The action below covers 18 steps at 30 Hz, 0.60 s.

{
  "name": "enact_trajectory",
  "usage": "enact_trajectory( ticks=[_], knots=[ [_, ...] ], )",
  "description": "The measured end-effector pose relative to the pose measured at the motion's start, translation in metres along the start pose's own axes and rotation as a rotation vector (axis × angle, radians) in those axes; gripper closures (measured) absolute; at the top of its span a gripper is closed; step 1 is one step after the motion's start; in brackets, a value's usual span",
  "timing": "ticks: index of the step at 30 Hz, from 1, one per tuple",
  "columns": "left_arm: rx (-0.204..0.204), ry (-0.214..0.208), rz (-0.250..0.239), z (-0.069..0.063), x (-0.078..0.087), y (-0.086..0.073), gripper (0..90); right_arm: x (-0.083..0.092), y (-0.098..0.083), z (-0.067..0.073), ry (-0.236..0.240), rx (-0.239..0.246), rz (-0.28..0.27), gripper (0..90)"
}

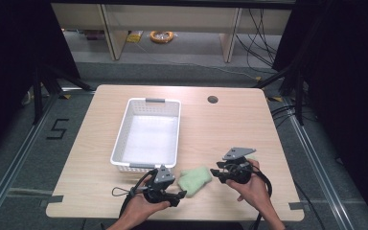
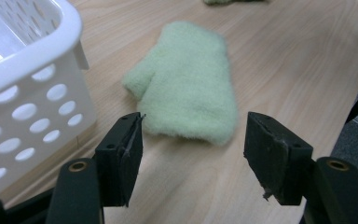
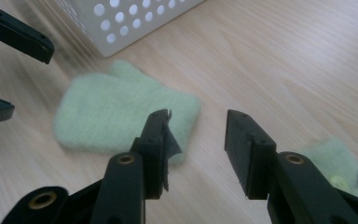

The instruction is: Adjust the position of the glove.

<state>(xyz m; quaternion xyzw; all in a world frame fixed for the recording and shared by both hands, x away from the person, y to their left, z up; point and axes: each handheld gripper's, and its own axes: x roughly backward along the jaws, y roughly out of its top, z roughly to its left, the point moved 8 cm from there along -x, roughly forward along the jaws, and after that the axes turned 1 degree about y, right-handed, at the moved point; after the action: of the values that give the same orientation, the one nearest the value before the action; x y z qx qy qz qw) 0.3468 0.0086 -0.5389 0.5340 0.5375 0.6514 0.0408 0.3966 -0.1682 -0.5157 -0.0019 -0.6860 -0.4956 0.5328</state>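
My left gripper [image 2: 193, 154] has its jaws spread with nothing between them, the white basket [image 1: 146, 134] just off its left side on the table [image 1: 230, 124]. Straight ahead of those jaws lies the pale green mitten [image 2: 186, 86], flat between both tools. My right gripper [image 3: 196, 140] is parted too, empty, the mitten beyond its left jaw.

My high view looks down on the whole table [image 1: 230, 124]. Both gripper views sit low and close, sharing the green mitten [image 2: 186, 88] and basket [image 3: 135, 18].
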Motion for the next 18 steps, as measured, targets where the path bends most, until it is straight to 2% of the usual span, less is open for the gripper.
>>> enact_trajectory(
  ticks=[2, 3, 5, 8, 9, 10, 11, 12, 13, 14, 18],
  knots=[
    [-0.017, 0.000, 0.011, 0.003, -0.004, 0.003, 37.5, -0.008, 0.004, 0.000, 0.007, 0.007, 0.011, 62.5],
    [-0.014, 0.004, 0.015, 0.003, -0.007, 0.003, 38.4, -0.012, 0.006, 0.000, 0.001, 0.012, 0.005, 63.1],
    [0.001, 0.009, 0.026, 0.005, -0.012, 0.004, 40.1, -0.018, 0.008, 0.000, 0.015, 0.018, 0.038, 64.4],
    [-0.009, 0.010, 0.037, 0.007, -0.016, 0.004, 42.3, -0.028, 0.011, -0.003, 0.013, 0.022, 0.054, 65.3],
    [-0.004, 0.015, 0.031, 0.007, -0.017, 0.005, 42.3, -0.028, 0.011, -0.003, 0.013, 0.022, 0.054, 65.7],
    [-0.016, 0.023, 0.041, 0.008, -0.018, 0.004, 44.1, -0.031, 0.012, -0.003, 0.019, 0.021, 0.067, 66.0],
    [-0.017, 0.034, 0.045, 0.010, -0.020, 0.005, 45.1, -0.038, 0.013, -0.003, 0.032, 0.023, 0.079, 66.9],
    [-0.005, 0.042, 0.046, 0.011, -0.021, 0.005, 45.6, -0.042, 0.014, -0.004, 0.032, 0.028, 0.085, 67.2],
    [-0.005, 0.042, 0.046, 0.011, -0.021, 0.005, 46.3, -0.047, 0.015, -0.005, 0.031, 0.025, 0.077, 67.5],
    [-0.014, 0.035, 0.047, 0.012, -0.023, 0.005, 46.9, -0.048, 0.014, -0.004, 0.043, 0.014, 0.105, 67.8],
    [-0.012, 0.036, 0.063, 0.009, -0.025, 0.003, 47.2, -0.057, 0.014, -0.004, 0.049, 0.008, 0.120, 68.7]
  ],
)
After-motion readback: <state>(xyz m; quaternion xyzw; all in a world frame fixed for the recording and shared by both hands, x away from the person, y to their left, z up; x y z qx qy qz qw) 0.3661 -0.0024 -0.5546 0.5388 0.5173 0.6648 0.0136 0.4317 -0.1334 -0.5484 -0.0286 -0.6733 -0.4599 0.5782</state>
